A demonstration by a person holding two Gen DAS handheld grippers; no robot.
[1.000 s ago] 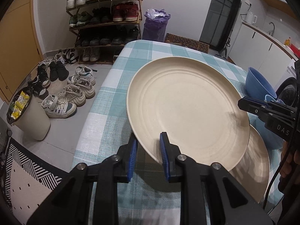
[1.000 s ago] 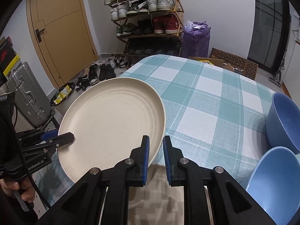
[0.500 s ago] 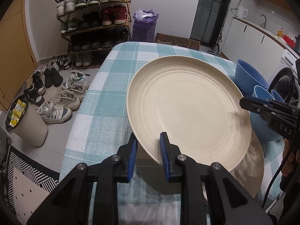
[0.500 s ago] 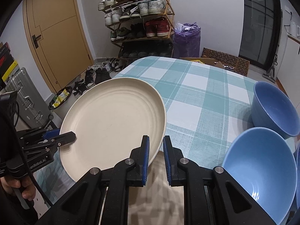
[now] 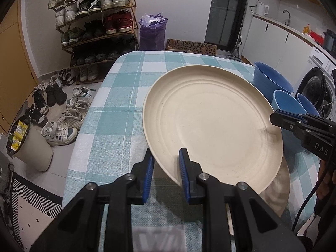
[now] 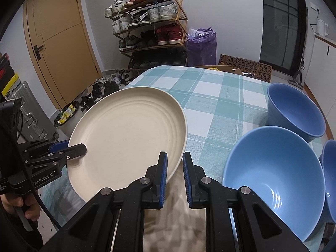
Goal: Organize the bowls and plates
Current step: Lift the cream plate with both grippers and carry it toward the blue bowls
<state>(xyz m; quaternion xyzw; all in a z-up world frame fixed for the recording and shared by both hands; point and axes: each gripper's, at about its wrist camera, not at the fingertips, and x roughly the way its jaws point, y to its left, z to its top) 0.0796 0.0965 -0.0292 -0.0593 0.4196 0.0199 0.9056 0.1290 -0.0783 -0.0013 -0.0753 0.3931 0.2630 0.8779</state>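
- Both tools grip one cream plate [image 5: 212,124] by opposite rims and hold it above the checked surface [image 5: 117,109]: the left tool [image 5: 166,168] is clenched on the near edge in its own view, and the right tool [image 6: 174,174] is clenched on the rim nearest its camera.
- A second ago the left view showed one blue bowl beyond the plate; now three blue bowls [image 5: 271,82] line the surface's right side there, and more of the shoe rack [image 5: 94,21] and the washing machine [image 5: 319,90] has come into sight.
- In the right view the nearest blue bowl [image 6: 273,172] was a sliver at the bottom corner a second ago; now it shows almost whole, with a second bowl behind it and a third cut off by the right edge.
- The plate keeps the same place between each tool's pads across the frames.
- A second plate [image 5: 277,187] lies beneath the held one, mostly hidden by it; only a shadowed crescent shows.
- A hand [image 6: 23,208] holding the left tool is dark and partly cut off at the right view's lower left.
- Whether the held plate touches the one below cannot be told.
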